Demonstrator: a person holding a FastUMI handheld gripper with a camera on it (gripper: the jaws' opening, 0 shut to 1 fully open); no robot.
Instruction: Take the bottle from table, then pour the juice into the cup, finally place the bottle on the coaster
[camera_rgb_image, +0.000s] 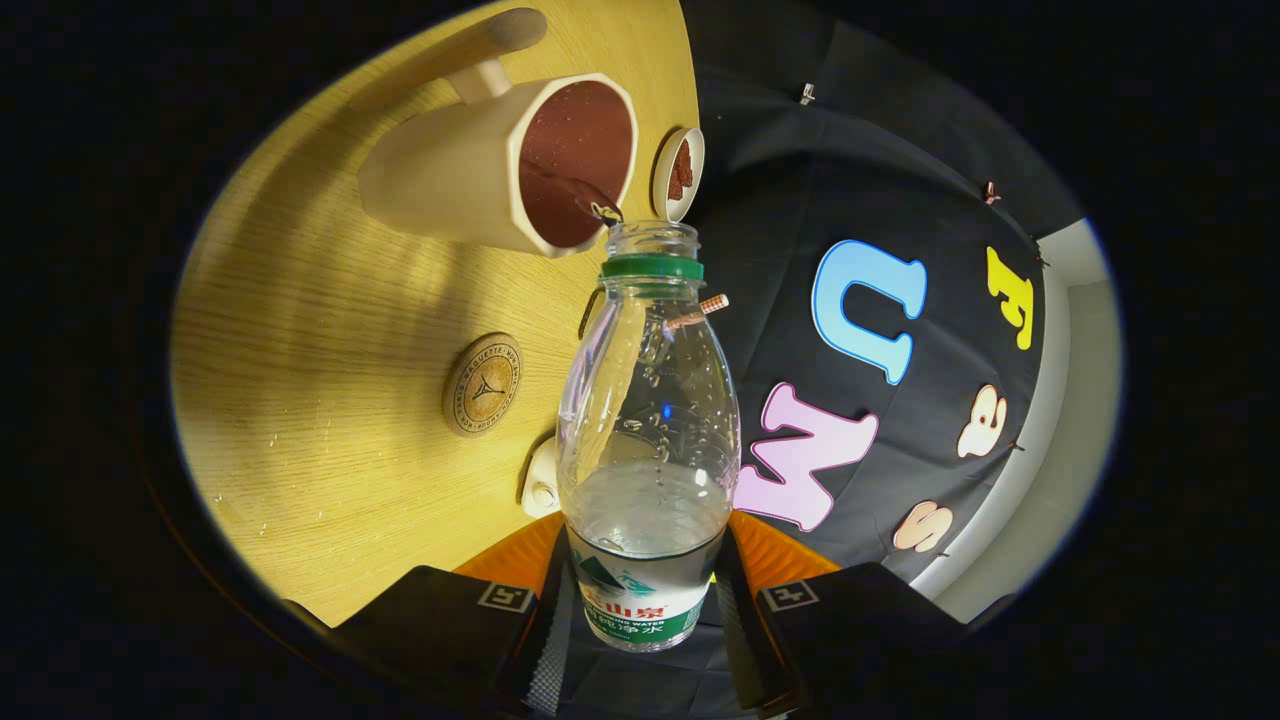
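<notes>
Pale wood grain runs across the table (330, 400), lit warm yellow, with a few small drops scattered on its bare part near the fingers. The gripper (640, 620) has both fingers pressed against the sides of the bottle (648, 430), closed on its labelled lower part. That bottle is clear plastic with a green neck ring and no cap on it, tipped over so its open mouth sits right at the rim of the cup (510, 165). Some clear liquid rests in the bottle's lower half, and a thin stream leaves the mouth into the cup. The cup is cream-coloured with a handle, and dark reddish-brown liquid fills it. Just beside it sits a small white dish (680, 172) with something reddish-brown inside. A round cork coaster (482, 385) lies on the table between the cup and the fingers, nothing on it. Past the table edge hangs the booth's black cloth wall (880, 200), creased, and beyond that a strip of plain white surface.
</notes>
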